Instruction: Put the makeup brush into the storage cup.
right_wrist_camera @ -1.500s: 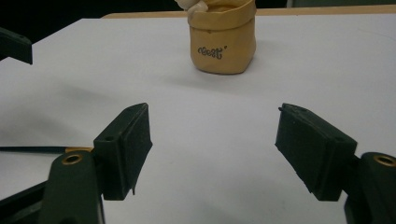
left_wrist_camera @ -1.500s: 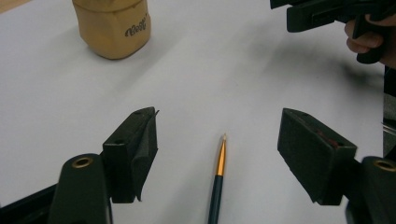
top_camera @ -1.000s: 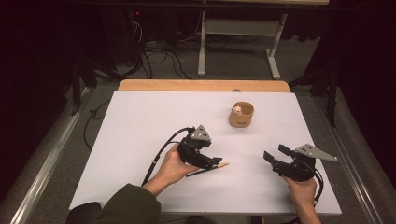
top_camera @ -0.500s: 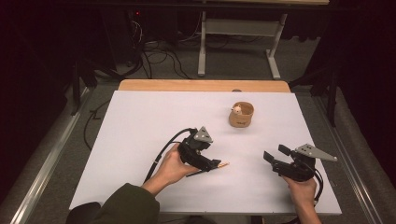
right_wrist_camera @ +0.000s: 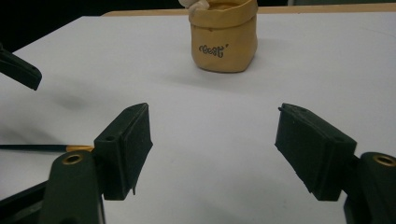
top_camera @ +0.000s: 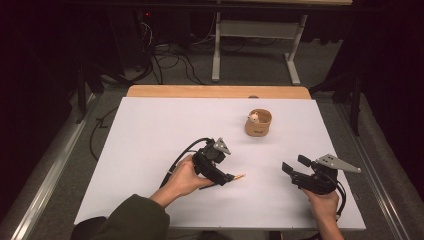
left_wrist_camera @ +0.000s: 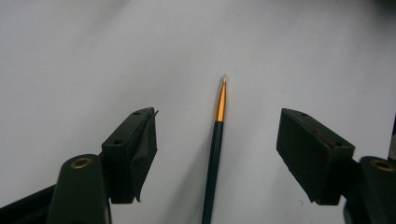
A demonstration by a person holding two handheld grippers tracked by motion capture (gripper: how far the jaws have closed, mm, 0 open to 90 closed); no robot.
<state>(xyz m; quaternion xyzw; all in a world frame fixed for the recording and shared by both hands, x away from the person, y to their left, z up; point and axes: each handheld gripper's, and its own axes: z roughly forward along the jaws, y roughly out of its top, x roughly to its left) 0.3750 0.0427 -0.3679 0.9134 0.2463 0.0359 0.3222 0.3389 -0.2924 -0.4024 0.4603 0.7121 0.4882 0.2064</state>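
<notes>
A thin paintbrush [left_wrist_camera: 216, 140] with a dark handle, a gold ferrule and a fine pale tip lies flat on the white bench [top_camera: 150, 135], towards the near edge and about midway between the left and right edges. The left gripper [top_camera: 227, 178] is low over it: in the left gripper view the handle runs up between the two black fingers [left_wrist_camera: 133, 149], which stand wide apart on either side and do not touch it. In the high view the brush's gold end pokes out just past that gripper towards the right edge. The right gripper [top_camera: 295, 167] is held near the near right corner of the bench, well apart from the brush, its fingers [right_wrist_camera: 126, 144] also spread open with nothing between them. In the right gripper view a stretch of the brush shows at the left, beyond its own left finger. A small tan pouch [top_camera: 258, 123] with rolled top and something pale inside stands upright towards the far edge, right of centre.
</notes>
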